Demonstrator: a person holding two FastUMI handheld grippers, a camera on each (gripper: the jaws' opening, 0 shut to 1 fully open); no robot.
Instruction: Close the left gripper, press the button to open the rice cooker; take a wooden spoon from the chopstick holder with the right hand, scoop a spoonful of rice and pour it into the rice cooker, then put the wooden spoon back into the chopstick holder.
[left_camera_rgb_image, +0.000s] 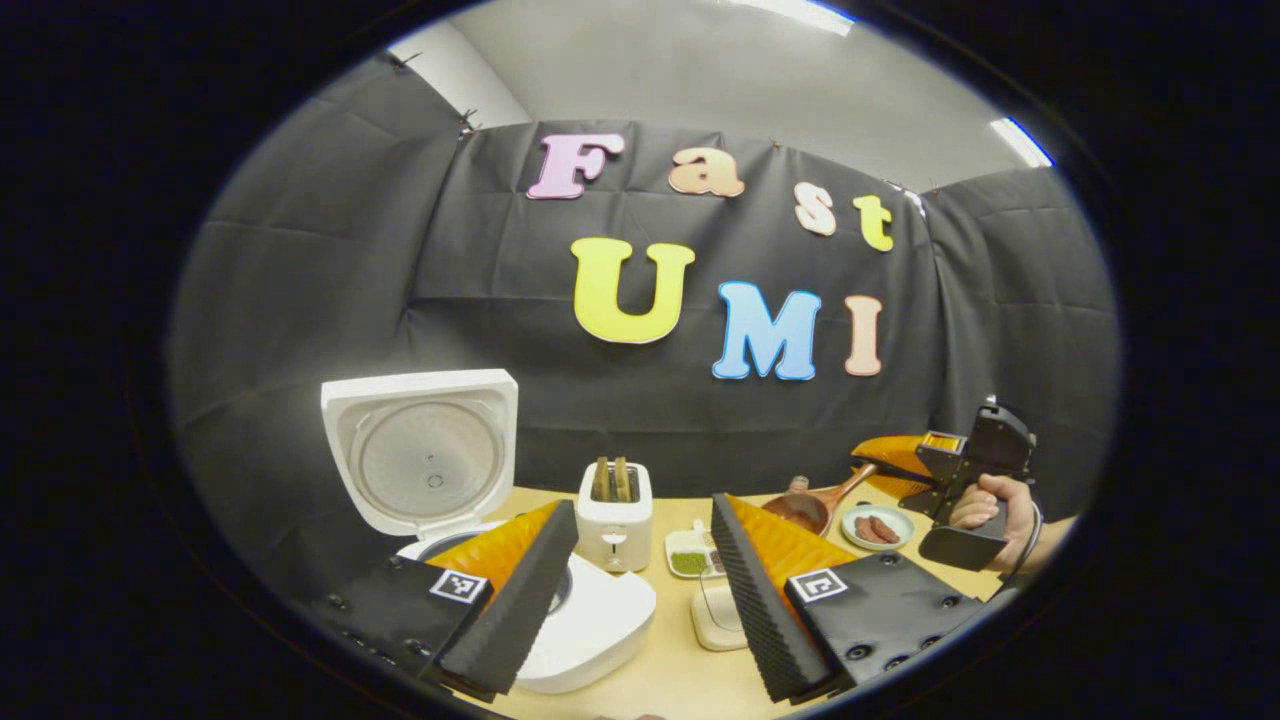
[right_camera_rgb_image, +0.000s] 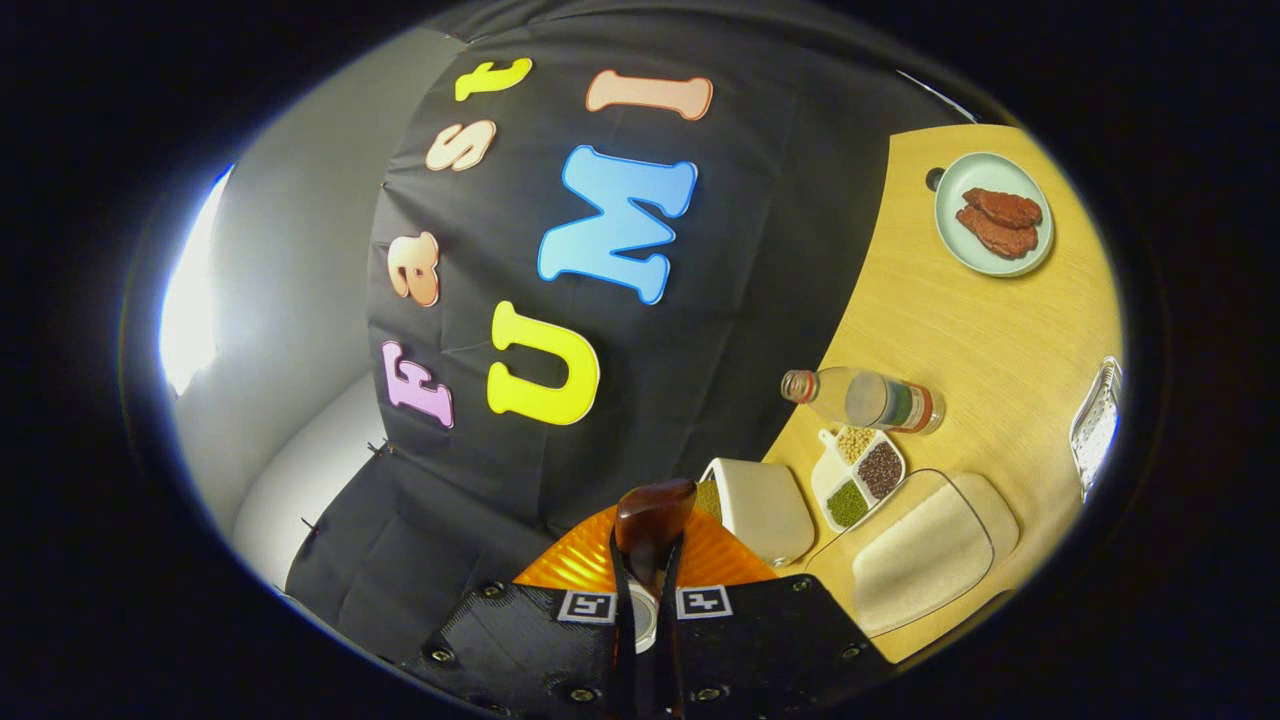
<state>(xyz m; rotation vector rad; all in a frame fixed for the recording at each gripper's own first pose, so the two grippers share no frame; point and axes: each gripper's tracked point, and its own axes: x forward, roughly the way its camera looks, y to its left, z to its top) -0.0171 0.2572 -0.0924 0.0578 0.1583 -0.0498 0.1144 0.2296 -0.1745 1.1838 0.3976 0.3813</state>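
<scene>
My right hand (left_camera_rgb_image: 990, 515) held its tool (left_camera_rgb_image: 890, 470) tilted over the counter (right_camera_rgb_image: 960, 330), fingers clamped on the wooden spoon (left_camera_rgb_image: 815, 505). My left tool (left_camera_rgb_image: 640, 570) hovered with fingers spread wide, gripping nothing, above the rice cooker (left_camera_rgb_image: 590, 625), whose lid (left_camera_rgb_image: 425, 455) stood up. A plate (right_camera_rgb_image: 993, 215) carried two brown pieces

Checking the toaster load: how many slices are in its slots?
2: both stand upright side by side in the top slots of the toaster, behind the open rice cooker.
</scene>
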